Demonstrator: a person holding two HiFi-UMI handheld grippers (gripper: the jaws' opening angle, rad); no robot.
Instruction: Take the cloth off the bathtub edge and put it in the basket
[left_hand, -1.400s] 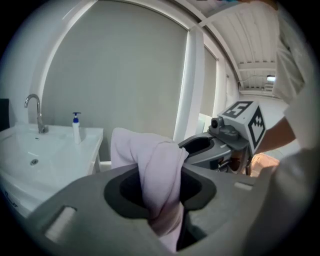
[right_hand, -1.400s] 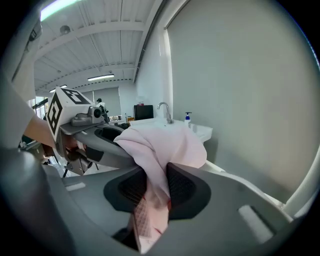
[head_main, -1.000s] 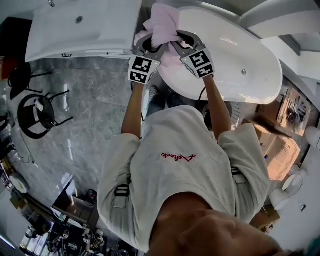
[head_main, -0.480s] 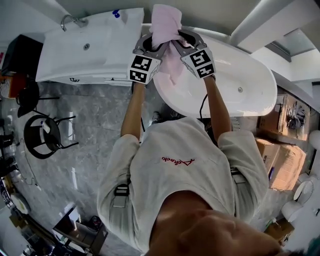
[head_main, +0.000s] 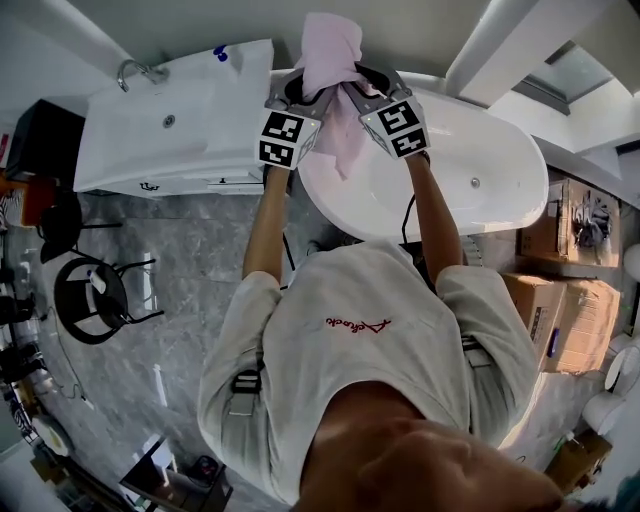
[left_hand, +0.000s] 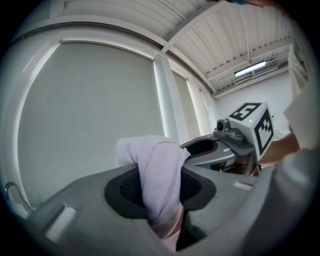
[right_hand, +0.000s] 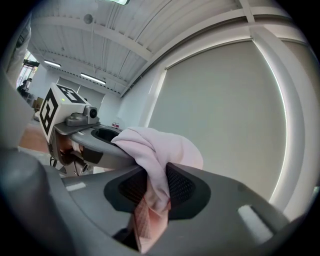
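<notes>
Clamped between the jaws of the left gripper (left_hand: 160, 189): a bunched fold of pale pink cloth (left_hand: 156, 160). Same cloth pinched tight in the jaws of the right gripper (right_hand: 154, 192), close beside the left. Cloth held raised over the end of the white bathtub (head_main: 480, 140), loose end hanging down between the two grippers. White washbasin unit (head_main: 170, 125) just left of the tub, above a grey marbled floor (head_main: 190, 260).
</notes>
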